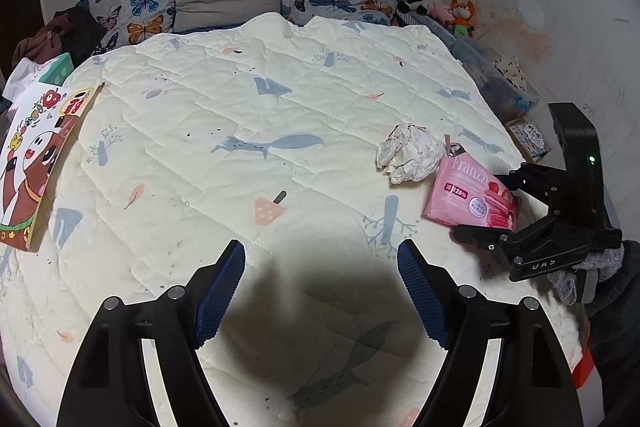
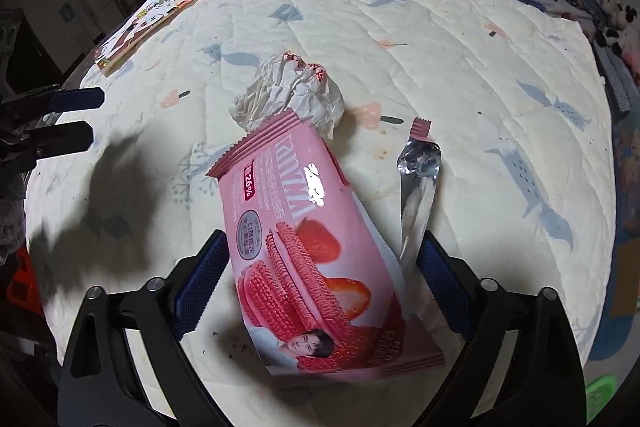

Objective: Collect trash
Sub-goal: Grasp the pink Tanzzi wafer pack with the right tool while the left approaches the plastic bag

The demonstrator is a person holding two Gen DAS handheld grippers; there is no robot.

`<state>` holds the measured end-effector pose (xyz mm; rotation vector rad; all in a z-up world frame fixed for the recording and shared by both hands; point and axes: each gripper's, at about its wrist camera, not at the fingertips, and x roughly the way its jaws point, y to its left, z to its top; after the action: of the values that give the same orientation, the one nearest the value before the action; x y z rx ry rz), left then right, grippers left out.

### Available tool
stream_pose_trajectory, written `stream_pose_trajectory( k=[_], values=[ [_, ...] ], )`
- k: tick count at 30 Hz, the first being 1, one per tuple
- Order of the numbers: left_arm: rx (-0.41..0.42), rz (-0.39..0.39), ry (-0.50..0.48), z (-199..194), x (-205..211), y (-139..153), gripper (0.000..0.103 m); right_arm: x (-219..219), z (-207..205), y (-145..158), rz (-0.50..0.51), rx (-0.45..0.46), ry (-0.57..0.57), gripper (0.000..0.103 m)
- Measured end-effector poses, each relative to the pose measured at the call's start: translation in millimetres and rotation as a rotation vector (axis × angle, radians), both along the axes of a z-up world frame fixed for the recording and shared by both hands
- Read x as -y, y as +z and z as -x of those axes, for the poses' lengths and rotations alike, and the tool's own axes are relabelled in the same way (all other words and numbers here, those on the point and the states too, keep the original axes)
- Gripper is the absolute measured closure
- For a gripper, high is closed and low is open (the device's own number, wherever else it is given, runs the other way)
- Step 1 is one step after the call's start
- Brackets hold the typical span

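Right wrist view shows the right tool (image 2: 320, 267) spread around the pink wrapper (image 2: 312, 247) on the bed (image 2: 500, 75), low in the centre; its pads seem not yet pressing. I judge the grasp step is in hand: next it must close. Paper ball (image 2: 288, 91) lies behind. Left tool (image 1: 320, 291) hovers spread, empty.

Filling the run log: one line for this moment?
stage: reach | right gripper: open, straddling pink wrapper | left gripper: open, empty | crumpled paper: on quilt
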<state>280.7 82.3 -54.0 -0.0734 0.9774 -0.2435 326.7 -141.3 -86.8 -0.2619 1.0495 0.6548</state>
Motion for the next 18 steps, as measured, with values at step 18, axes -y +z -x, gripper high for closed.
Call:
stream_pose_trajectory(
  k=[18],
  values=[
    [0.028,-0.024,-0.122,-40,55,-4,0.027,36,31,16,-0.007,0.019,-0.114,0.044]
  ],
)
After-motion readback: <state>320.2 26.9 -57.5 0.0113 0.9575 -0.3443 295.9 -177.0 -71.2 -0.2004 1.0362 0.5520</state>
